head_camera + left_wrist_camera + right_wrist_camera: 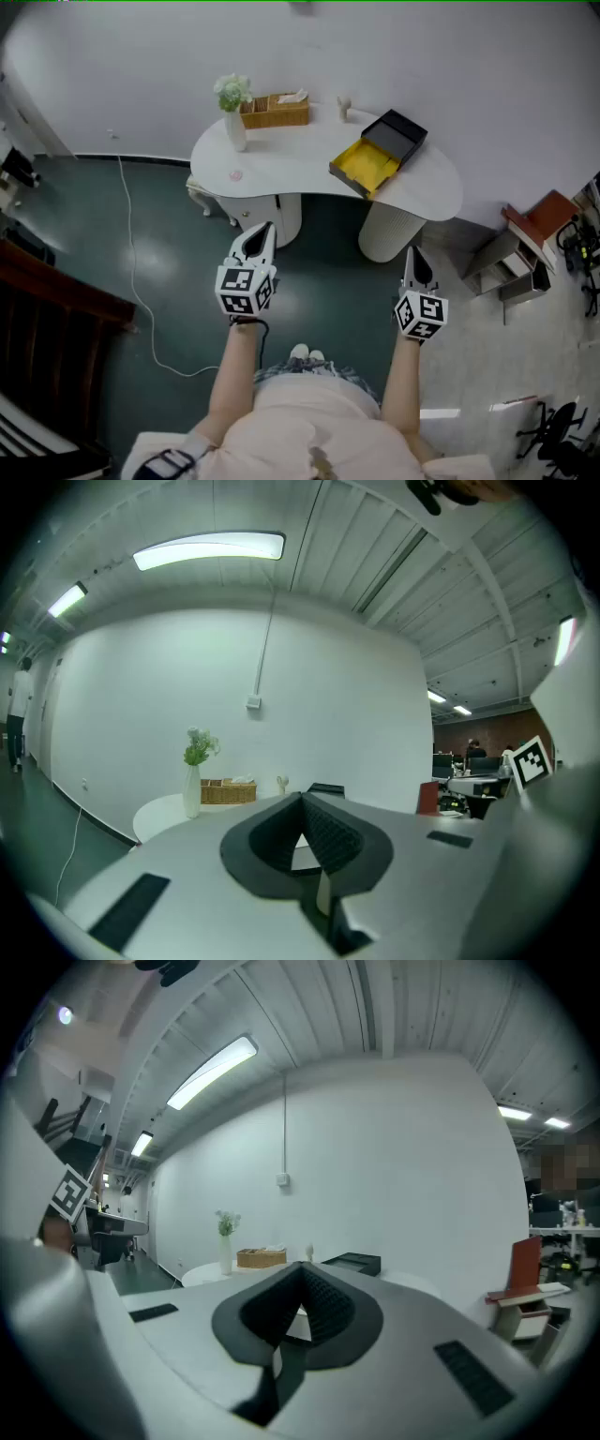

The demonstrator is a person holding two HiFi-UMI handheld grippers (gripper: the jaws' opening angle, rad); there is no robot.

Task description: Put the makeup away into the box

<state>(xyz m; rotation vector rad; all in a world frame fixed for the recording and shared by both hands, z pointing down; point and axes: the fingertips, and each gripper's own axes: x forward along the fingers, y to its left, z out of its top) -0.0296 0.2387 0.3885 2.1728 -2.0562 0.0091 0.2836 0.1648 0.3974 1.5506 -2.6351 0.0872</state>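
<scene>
An open black box (398,131) with a yellow-lined tray (366,164) lies at the right end of the white table (300,164). A small pink item (235,174) rests near the table's left front, and a small pale item (344,106) stands at the back. Both grippers hover over the floor in front of the table, well short of it. My left gripper (261,234) (302,799) is shut with nothing between its pads. My right gripper (412,255) (302,1267) is shut and empty too. The box (352,1262) shows beyond the right jaws.
A white vase with flowers (234,112) and a wicker basket (275,111) stand at the table's back left. A white cable (131,272) trails over the dark floor. Dark wooden furniture (47,309) is at the left, a red-topped stand and shelves (534,225) at the right.
</scene>
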